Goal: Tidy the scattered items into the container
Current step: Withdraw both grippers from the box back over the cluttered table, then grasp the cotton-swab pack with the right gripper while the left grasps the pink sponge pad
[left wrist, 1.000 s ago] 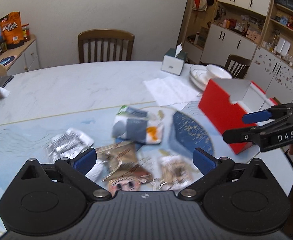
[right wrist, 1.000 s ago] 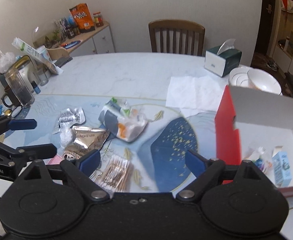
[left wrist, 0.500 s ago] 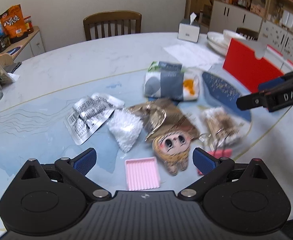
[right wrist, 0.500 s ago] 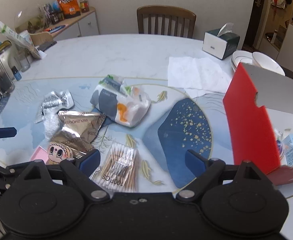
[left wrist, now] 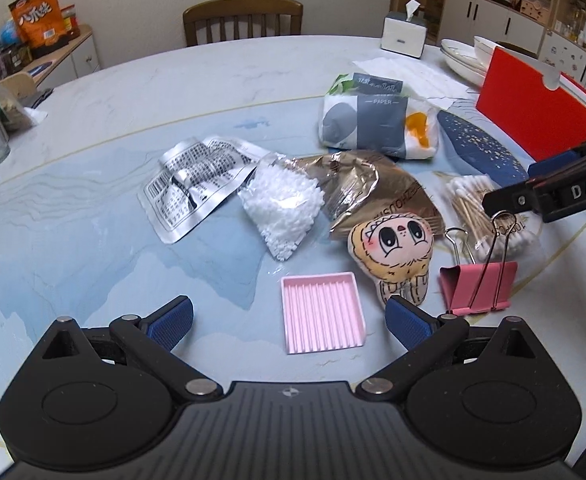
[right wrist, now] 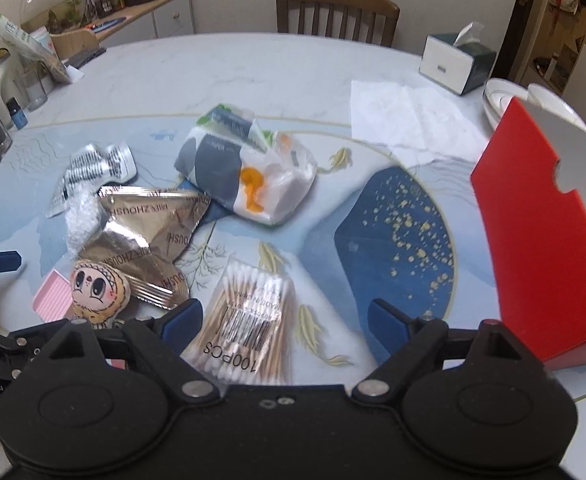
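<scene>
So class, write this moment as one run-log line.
left gripper: open, above pink tray | right gripper: closing, nothing gripped, over cotton swabs | red box: open, waiting

We read "100PCS" on the cotton swab pack [right wrist: 245, 320], above a barcode. The tissue pack [left wrist: 377, 124] says "PAPER". The right gripper [left wrist: 549, 196], seen from the left wrist, carries "DAS". The foil pouch [right wrist: 149, 240] repeats lettering, upside down, that we cannot read surely.
</scene>
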Tool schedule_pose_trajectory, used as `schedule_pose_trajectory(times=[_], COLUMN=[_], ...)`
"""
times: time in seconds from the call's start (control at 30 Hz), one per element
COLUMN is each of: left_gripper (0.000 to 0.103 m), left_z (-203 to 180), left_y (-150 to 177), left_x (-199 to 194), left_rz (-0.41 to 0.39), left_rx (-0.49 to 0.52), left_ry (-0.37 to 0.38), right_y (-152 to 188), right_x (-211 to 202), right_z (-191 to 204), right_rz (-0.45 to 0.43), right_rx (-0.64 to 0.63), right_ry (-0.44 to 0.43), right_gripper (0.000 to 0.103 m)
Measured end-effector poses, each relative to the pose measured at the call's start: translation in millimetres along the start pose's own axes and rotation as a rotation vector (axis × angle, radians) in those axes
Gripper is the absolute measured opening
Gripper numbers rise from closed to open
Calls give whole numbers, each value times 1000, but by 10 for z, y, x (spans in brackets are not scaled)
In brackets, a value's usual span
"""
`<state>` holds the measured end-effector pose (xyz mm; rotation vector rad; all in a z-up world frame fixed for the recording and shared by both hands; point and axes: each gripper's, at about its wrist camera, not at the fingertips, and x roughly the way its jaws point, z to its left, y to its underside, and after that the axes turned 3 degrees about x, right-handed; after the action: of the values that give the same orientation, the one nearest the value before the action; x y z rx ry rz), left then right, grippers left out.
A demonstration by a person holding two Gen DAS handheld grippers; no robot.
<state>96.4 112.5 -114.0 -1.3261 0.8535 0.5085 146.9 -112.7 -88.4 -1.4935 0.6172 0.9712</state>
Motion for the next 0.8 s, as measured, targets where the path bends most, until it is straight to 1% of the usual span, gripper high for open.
schedule_pose_trajectory(times=[0.1,0.17,0.23,0.4,0.47,0.53,0.6,0.67,0.73,0.77,0.8], left_gripper=[102,102,101,94,92,86,77,72,65,60,55], left_z=[1,-14,-30,-82,-100,-119,-133,-136,-147,-154,-161], left_y=[22,34,35,38,36,34,28,20,12,8,4], left_x=[12,6,0,-6,-8,-16,-21,-24,-29,-31,-36], left_rz=[2,-5,-7,-6,-6,-8,-10,-11,-12,-13,-13], left_rx=[-7,0,8,24,26,37,46,44,46,48,49], left_ry=[6,-4,1,4,2,4,-3,-7,-10,-10,-10], right_y=[12,13,14,9,14,15,19,19,22,21,21], right_x=[70,97,115,154,158,165,167,164,156,154,151], right_z=[1,5,10,51,77,90,98,100,97,98,101], right_rz=[29,37,42,54,53,57,58,59,59,60,62], right_rx=[11,8,3,-16,-28,-33,-34,-33,-32,-31,-30], right_ry=[-5,0,-3,-14,-15,-25,-33,-42,-56,-66,-74], right_gripper=[85,83,83,81,78,75,71,69,64,59,56])
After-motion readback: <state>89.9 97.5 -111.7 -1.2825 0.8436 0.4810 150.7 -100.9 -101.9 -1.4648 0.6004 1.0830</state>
